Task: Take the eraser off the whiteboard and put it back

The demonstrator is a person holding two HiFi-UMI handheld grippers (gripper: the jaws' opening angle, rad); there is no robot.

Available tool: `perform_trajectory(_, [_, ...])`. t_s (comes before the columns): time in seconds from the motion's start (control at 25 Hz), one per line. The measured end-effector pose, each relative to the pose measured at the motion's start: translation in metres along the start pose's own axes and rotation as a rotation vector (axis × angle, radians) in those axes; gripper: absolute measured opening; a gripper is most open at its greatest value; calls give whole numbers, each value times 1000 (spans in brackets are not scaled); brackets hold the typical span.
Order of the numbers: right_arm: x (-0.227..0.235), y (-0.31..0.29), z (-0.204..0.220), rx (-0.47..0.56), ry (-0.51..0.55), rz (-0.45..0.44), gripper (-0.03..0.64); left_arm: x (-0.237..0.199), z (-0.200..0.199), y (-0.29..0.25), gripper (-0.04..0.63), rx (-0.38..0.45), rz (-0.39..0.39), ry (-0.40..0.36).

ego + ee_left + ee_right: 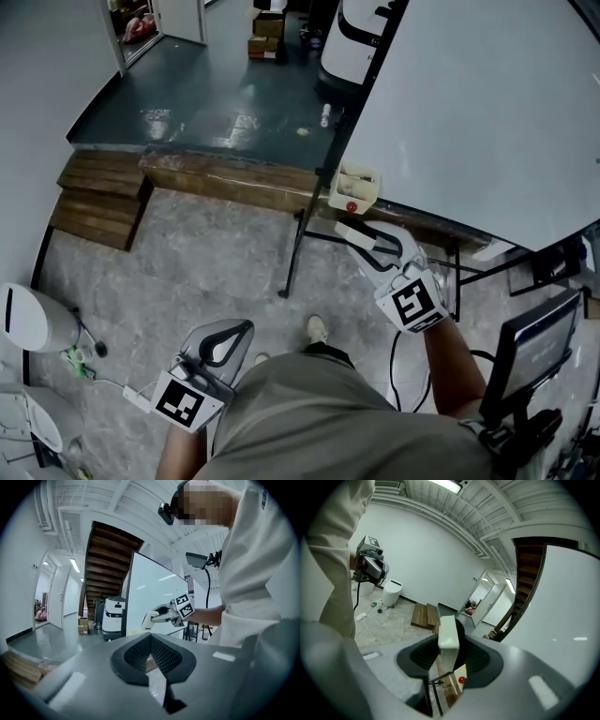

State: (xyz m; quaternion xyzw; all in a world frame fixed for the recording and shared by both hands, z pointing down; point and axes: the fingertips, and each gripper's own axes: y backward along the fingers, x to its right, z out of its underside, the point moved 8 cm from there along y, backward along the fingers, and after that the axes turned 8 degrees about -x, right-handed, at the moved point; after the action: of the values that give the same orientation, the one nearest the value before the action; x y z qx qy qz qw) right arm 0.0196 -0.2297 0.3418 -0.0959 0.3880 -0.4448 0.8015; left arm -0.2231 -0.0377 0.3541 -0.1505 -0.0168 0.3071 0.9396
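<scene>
Close by the whiteboard's [487, 112] cream box [357, 182], right gripper [360, 241] clasps eraser [448, 635].

What we see things made of

We see a whiteboard [469, 122] that is smooth, white and a bit shiny. The eraser [448, 634] looks like pale, dull plastic. The right gripper [450, 657] has a smooth grey plastic shell and black pads [423, 656] with a bumpy grid. The steps [98, 202] are brown wood. The dark floor [216, 103] is glossy, and the near floor [187, 272] is grey, speckled and dull.
</scene>
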Motion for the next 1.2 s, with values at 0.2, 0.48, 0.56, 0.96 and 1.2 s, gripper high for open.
perform_trajectory(0.2, [-31, 20, -21, -23, 8, 31, 152, 2, 10, 26, 5, 9, 33, -21])
perform_trajectory(0.48, [-56, 36, -50, -24, 8, 34, 152, 1, 17, 44, 5, 2, 65, -28])
perform_trajectory(0.56, [-61, 41, -55, -29, 7, 35, 152, 2, 18, 47, 5, 2, 73, -30])
perform_trajectory(0.96, [-75, 56, -65, -41, 0, 48, 150, 5, 22, 52, 5, -16, 110, -41])
perform_trajectory(1.2, [-53, 63, -49, -46, -30, 51, 150, 11, 8, 27, 3, -47, 116, -51])
